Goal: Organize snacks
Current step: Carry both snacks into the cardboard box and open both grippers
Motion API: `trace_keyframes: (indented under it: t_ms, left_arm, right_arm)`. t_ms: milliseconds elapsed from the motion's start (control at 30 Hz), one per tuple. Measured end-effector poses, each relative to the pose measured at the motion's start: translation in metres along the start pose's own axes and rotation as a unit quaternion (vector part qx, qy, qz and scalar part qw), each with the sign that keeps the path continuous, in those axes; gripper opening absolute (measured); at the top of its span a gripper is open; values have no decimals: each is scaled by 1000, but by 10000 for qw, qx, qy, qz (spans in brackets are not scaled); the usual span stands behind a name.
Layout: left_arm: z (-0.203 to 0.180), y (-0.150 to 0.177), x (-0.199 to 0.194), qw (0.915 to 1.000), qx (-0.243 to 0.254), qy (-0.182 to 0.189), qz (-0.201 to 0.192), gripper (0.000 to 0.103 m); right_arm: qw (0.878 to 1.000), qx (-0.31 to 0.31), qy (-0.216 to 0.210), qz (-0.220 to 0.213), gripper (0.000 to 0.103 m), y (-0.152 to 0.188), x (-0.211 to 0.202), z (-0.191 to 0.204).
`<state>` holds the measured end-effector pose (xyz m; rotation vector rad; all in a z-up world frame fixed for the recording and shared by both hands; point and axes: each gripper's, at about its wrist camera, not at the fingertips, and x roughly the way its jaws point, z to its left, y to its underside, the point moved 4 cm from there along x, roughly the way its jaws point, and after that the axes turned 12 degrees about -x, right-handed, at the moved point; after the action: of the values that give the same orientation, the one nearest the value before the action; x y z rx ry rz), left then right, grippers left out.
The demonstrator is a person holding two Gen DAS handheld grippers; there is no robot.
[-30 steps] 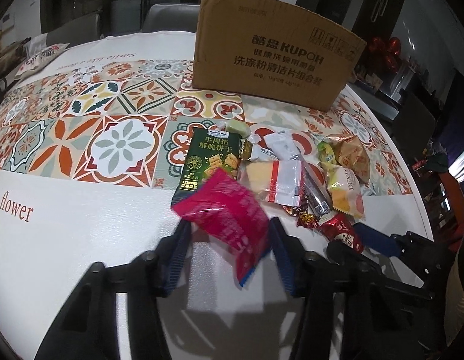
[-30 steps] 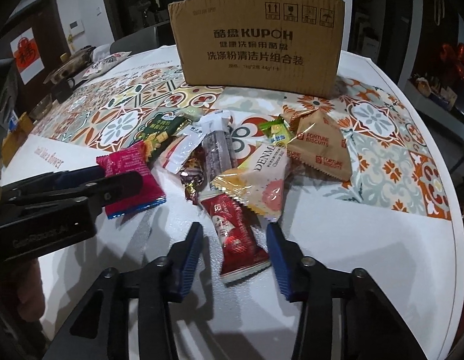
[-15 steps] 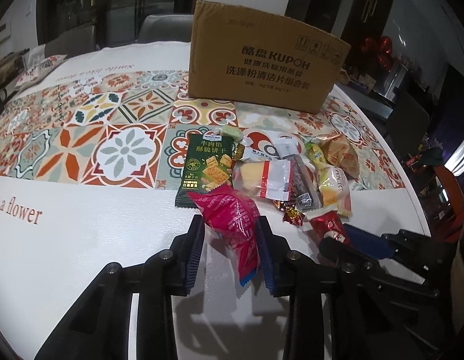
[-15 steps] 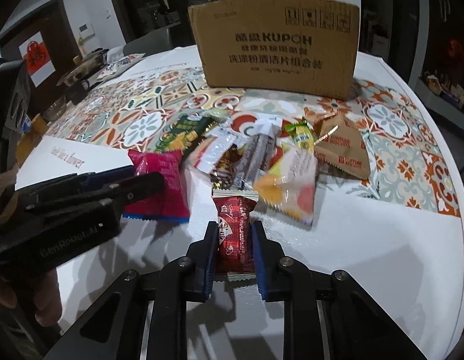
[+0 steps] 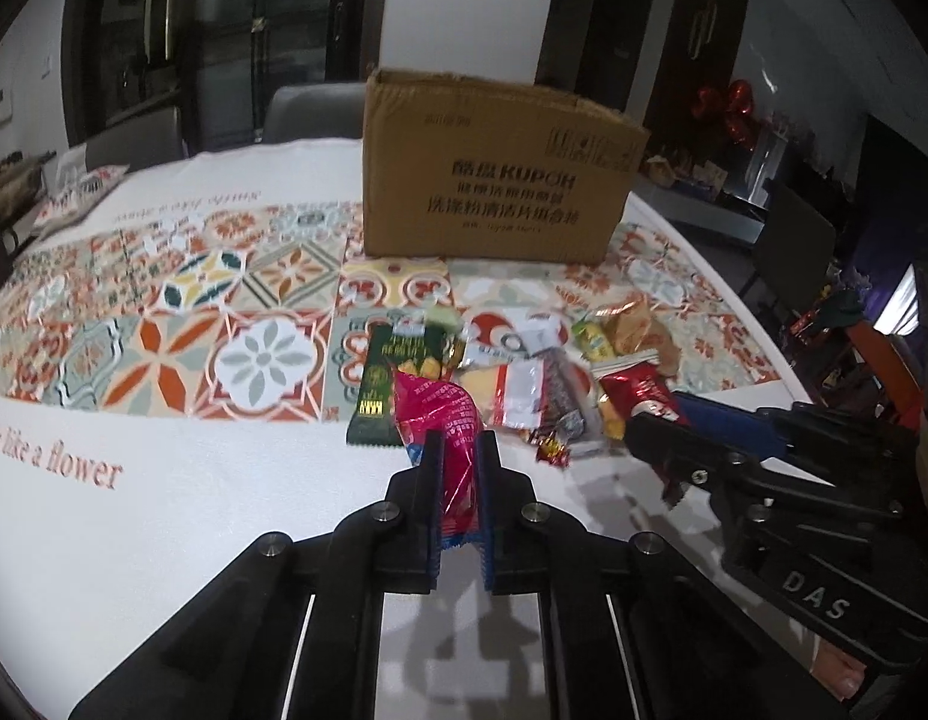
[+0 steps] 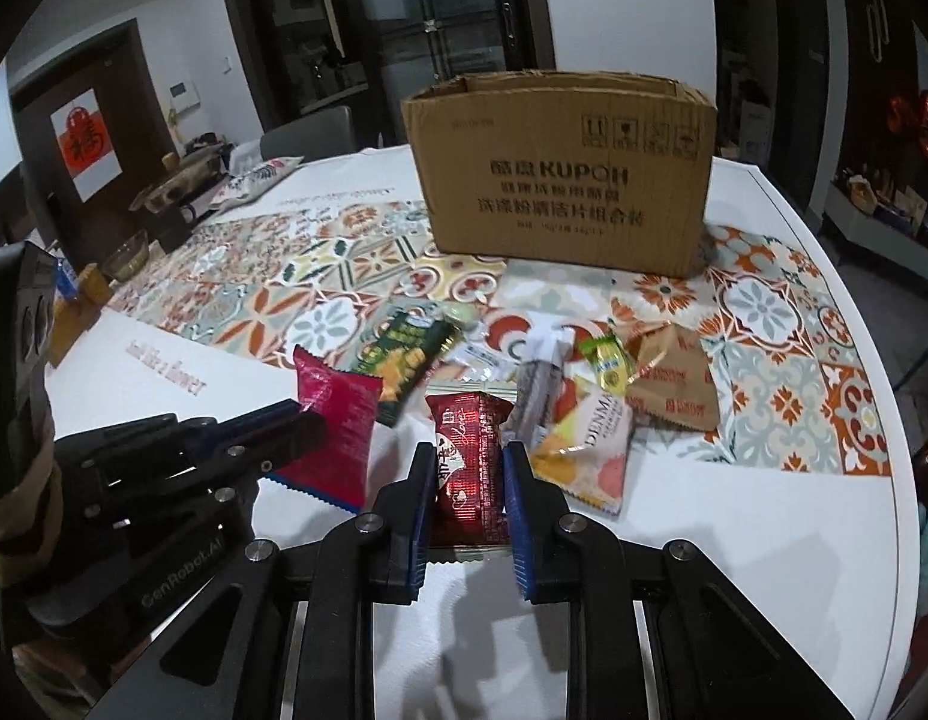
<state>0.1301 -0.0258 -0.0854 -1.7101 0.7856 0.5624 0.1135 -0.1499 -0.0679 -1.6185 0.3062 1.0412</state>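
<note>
A pink snack packet [image 5: 443,414] stands crumpled between my left gripper's [image 5: 459,450] jaws, which are closing tight with both pads pressing on it; it hangs just above the white cloth. In the right wrist view the left gripper [image 6: 308,429] and the pink packet [image 6: 338,414] show at the left. My right gripper [image 6: 469,450] is shut on a dark red packet [image 6: 466,420], also lifted off the table. The open cardboard box [image 6: 565,180] stands behind the snack pile, and in the left wrist view the box [image 5: 499,180] sits straight ahead.
Loose snacks lie between the grippers and the box: a green biscuit packet [image 6: 404,354], a yellow-white packet [image 6: 589,450], a brown biscuit packet [image 6: 673,384], a small green candy [image 6: 607,357]. The round table's edge [image 6: 883,480] curves close on the right. Chairs stand behind.
Both grippers went from open around their packets to shut on them. Both have risen, lifting the pink and the red packet off the cloth.
</note>
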Motion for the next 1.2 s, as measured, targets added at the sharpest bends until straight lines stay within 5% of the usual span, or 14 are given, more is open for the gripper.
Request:
trace_keyframes:
  t_ms: [500,1200]
  left_arm:
    - [-19,-61,-21,9979,181,341,-522,10]
    - [-46,-188,-4,9904,608,488,-1144,10]
  right_arm:
    - [9990,43,85,-425,23,-45,-15,-15]
    - [9946,236,348,-944,23,-169,-5,-77]
